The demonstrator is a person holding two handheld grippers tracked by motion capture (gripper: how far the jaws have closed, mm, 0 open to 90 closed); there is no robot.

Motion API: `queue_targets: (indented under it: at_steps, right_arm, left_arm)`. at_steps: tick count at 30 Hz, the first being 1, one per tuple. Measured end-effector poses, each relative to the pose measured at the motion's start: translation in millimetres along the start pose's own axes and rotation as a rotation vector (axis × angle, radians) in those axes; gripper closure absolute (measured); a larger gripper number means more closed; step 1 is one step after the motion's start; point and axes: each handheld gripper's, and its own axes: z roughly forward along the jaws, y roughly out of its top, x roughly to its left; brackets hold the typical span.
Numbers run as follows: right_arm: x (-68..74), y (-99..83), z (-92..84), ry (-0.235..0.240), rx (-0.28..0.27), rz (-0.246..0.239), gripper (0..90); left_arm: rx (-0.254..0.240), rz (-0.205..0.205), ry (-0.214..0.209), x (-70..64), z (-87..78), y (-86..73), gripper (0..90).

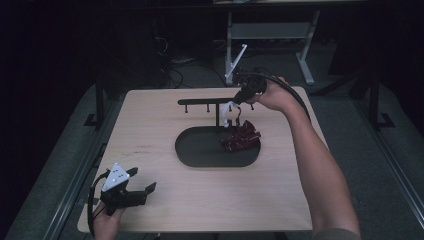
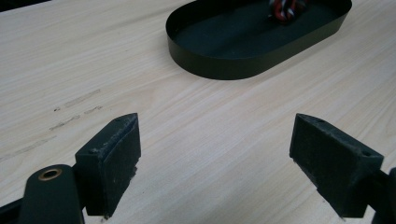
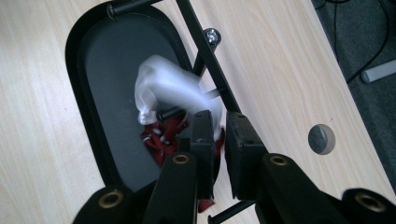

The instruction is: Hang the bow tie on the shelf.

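Right gripper [image 3: 218,128] pinched on a white scrunchie [image 3: 161,86], right up against the rack bar [image 1: 207,101] over the far end of the black tray [image 1: 197,150]; peg [image 3: 175,112] poking through just beside the jaws, so probably hanging it there. Red scrunchie [image 1: 241,137] bunched in the tray's right end; left gripper [image 1: 141,186] spread wide, holding nothing, well clear of the tray on its near-left side.

Black tray [image 1: 200,150], white scrunchie [image 1: 228,113], red-patterned scrunchie [image 1: 242,137].

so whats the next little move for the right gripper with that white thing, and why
Probably ease the right gripper sideways so the white scrunchie slides fully onto the rack's peg, then let go. The jaws are pinched on the scrunchie at the rack, above the tray, and its loop looks blurred around that peg.
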Motion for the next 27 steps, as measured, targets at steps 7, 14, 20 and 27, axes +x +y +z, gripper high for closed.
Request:
queue_targets:
  at_steps: [7,14,20,27]
  right_arm:
    - [2.7,0.5,2.2,0.009,0.003,-0.012,78.7]
    - [3.1,-1.8,-0.1,0.03,0.004,-0.01,75.7]
    - [3.8,-6.0,-2.6,0.049,-0.004,-0.011,73.0]
    - [3.5,-11.2,-3.1,0.066,-0.015,-0.008,69.4]
  left_arm:
    - [0.0,0.005,-0.002,-0.1,-0.1,0.2,16.1]
    - [-0.001,0.005,-0.001,-0.1,-0.1,0.2,16.1]
    - [0.004,0.007,0.0,-0.1,0.0,0.3,16.1]
    - [0.004,-0.001,0.0,-0.3,0.2,0.1,16.1]
